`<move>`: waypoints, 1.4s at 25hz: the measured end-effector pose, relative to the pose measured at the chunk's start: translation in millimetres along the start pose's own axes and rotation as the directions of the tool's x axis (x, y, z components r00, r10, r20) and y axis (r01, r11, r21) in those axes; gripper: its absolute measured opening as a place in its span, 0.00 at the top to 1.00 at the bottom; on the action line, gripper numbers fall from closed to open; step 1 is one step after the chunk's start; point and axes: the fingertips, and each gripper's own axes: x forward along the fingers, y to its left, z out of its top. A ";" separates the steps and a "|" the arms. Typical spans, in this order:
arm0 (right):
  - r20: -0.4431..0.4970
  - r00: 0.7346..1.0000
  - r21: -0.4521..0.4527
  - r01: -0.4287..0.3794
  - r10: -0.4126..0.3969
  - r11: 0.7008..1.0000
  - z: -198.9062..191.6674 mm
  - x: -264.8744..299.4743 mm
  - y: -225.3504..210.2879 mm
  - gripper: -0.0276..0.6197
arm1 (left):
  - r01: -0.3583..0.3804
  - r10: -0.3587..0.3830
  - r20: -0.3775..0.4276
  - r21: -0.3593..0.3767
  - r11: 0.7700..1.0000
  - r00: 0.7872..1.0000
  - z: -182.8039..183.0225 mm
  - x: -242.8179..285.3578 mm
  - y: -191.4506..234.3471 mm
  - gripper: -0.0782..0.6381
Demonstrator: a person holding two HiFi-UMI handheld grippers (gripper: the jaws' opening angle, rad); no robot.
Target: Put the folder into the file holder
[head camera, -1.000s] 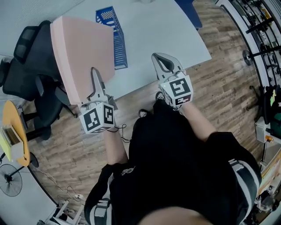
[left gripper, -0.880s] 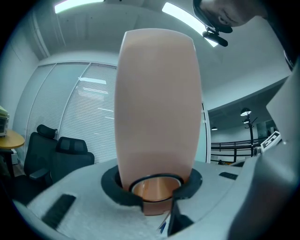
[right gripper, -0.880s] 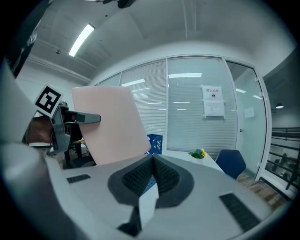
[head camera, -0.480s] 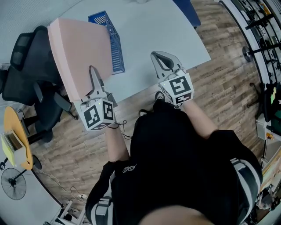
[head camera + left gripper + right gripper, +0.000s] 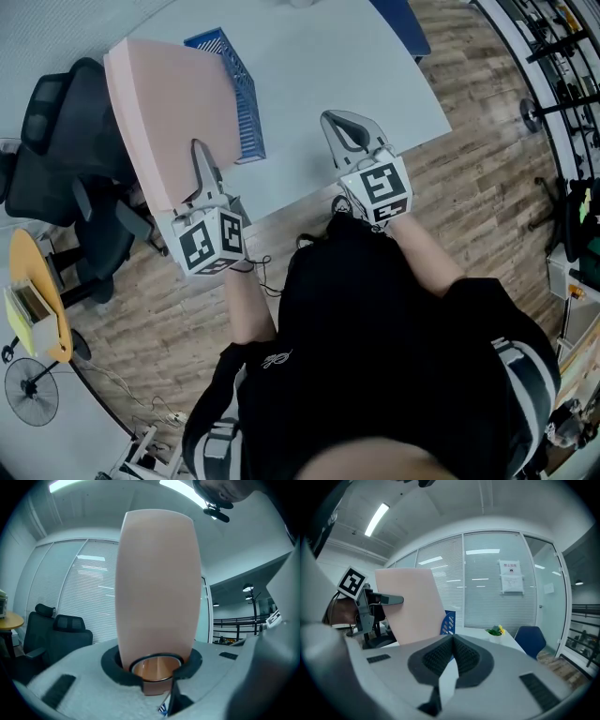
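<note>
The folder (image 5: 173, 117) hides the left part of the holder (image 5: 242, 89); only the holder's blue mesh right side shows, and whether the two touch cannot be told. In the left gripper view the folder fills the middle and blocks the table behind it. A blue chair (image 5: 401, 23) is cut off at the top edge.

There is one pink folder, clamped at its near edge by the left gripper (image 5: 199, 161) and held upright over the table's (image 5: 319, 66) left edge (not in the holder). There is one holder. There are two grippers: the right gripper (image 5: 345, 127) hangs over the table, jaws together, empty. Two dark chairs (image 5: 70, 630) stand at left.
</note>
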 end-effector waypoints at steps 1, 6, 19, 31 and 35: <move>-0.001 1.000 0.001 0.000 0.000 1.000 -0.7 1.0 -0.8 0.95 | -0.001 0.001 -0.001 0.000 1.000 1.000 -1.0 1.7 0.6 0.72; -0.006 1.000 0.008 -0.005 0.005 1.000 -3.7 5.2 -1.7 0.95 | -0.003 0.003 -0.008 0.006 1.000 1.000 -5.5 8.6 2.5 0.72; -0.020 1.000 0.018 -0.014 0.014 1.000 -10.2 8.6 -6.0 0.95 | -0.014 0.014 -0.042 0.004 1.000 0.999 -20.9 18.7 1.6 0.72; -0.024 0.999 0.028 -0.024 0.025 0.999 -13.7 12.7 -10.8 0.95 | -0.005 0.006 -0.078 0.018 1.000 0.997 -26.6 27.1 -4.4 0.70; -0.020 0.999 0.032 -0.033 0.034 0.999 -13.5 16.1 -12.3 0.95 | -0.006 0.008 -0.090 0.022 1.000 0.996 -28.1 30.3 -5.1 0.70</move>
